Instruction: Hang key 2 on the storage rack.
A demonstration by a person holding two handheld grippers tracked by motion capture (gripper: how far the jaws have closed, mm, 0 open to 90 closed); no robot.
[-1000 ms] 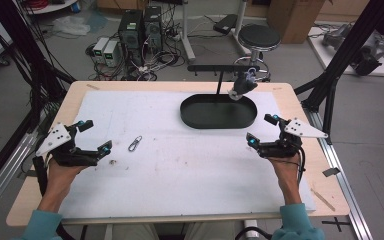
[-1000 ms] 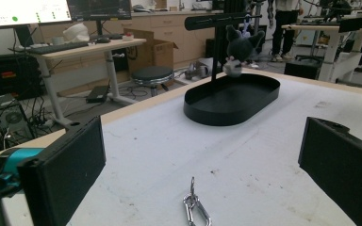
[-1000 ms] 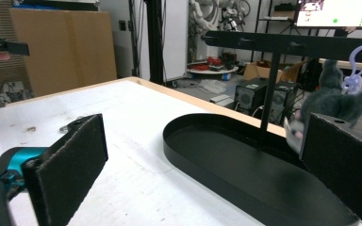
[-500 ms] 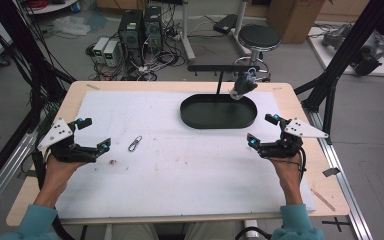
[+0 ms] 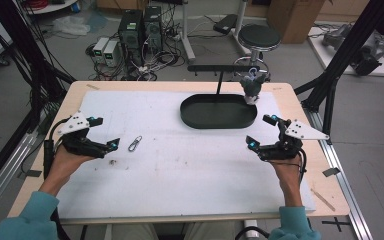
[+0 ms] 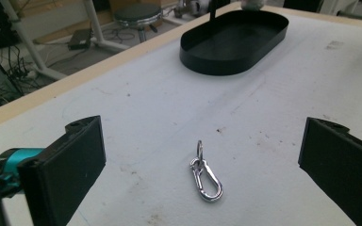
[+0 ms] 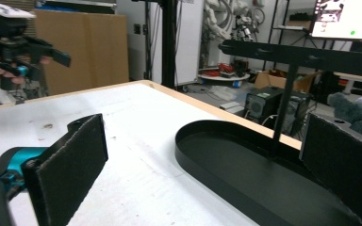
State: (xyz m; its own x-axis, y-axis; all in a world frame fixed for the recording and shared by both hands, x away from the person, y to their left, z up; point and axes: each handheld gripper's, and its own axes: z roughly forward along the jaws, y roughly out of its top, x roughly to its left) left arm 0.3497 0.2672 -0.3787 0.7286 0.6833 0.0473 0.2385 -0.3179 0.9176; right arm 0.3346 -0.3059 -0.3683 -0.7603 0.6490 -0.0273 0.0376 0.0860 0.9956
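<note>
A small silver carabiner lies on the white mat, and it also lies between the jaws in the left gripper view. My left gripper hovers just left of it, open and holding nothing. Farther back is a black oval tray with a thin post and crossbar. A grey plush toy hangs at the bar's right end. My right gripper is open and holds nothing, right of the tray's near end; it faces the tray and post.
The white mat covers most of the wooden table. Black frame posts stand at the table's right side, with cables and computer boxes on the floor behind. The left gripper appears far off in the right gripper view.
My left gripper has edged a little right and forward toward the carabiner. The right gripper has barely moved.
</note>
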